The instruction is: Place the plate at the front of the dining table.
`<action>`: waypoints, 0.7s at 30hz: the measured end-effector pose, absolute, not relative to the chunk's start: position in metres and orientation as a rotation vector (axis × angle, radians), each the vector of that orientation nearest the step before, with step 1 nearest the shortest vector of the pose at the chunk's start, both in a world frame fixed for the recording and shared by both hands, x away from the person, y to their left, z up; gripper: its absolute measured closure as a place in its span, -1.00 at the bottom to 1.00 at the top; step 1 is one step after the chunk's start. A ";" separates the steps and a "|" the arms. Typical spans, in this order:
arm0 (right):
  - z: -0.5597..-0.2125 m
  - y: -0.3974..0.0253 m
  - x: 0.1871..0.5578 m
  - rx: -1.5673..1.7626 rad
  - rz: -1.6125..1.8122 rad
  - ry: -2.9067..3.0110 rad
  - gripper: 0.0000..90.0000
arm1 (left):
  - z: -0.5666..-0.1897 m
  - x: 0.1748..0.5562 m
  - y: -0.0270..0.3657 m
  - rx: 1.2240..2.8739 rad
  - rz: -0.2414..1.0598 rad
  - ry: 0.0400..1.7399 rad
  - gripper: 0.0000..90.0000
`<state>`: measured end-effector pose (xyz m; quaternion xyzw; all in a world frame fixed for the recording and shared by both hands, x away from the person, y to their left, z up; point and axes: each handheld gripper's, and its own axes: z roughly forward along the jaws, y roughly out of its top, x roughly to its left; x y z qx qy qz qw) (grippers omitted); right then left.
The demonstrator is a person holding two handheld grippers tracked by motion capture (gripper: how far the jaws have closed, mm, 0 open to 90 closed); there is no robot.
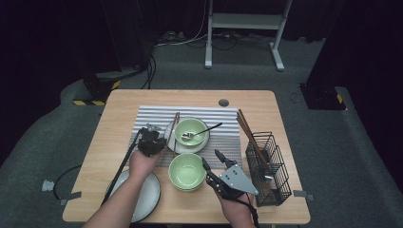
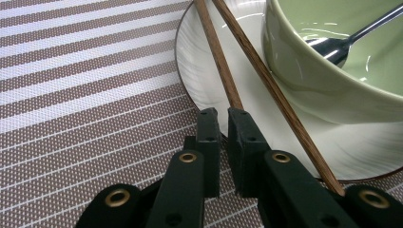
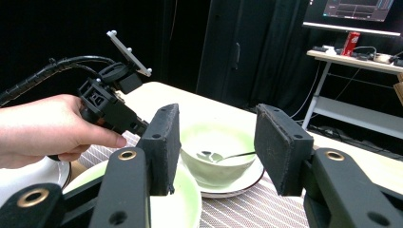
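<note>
Two brown chopsticks point(image 1: 175, 124) lie across the left rim of a white plate point(image 2: 204, 52) on a striped placemat point(image 1: 152, 116). On that plate stands a green bowl point(image 1: 190, 132) with a metal spoon point(image 1: 204, 130) in it. My left gripper point(image 1: 151, 137) is at the chopsticks' near ends. In the left gripper view my left gripper point(image 2: 222, 114) has its jaws almost together on the end of the left chopstick point(image 2: 218, 57). The other chopstick point(image 2: 271, 85) passes to the right of the jaws. My right gripper point(image 1: 211, 157) hovers open beside a second, empty green bowl point(image 1: 186, 171).
A black wire basket point(image 1: 268, 168) stands at the table's right edge with more chopsticks point(image 1: 247, 130) leaning out of it. Another white plate point(image 1: 147, 197) lies at the near left under my left forearm. Black cables trail from both grippers.
</note>
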<state>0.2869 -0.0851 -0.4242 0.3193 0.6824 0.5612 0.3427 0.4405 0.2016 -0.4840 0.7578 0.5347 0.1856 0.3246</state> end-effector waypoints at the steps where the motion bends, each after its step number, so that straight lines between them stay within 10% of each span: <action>1: -0.424 -0.085 0.286 0.828 1.459 1.772 0.14 | -0.484 0.440 0.201 1.987 0.489 1.400 0.84; 21: -0.423 -0.086 0.286 0.829 1.462 1.771 0.14 | -0.482 0.437 0.195 1.990 0.471 1.375 0.83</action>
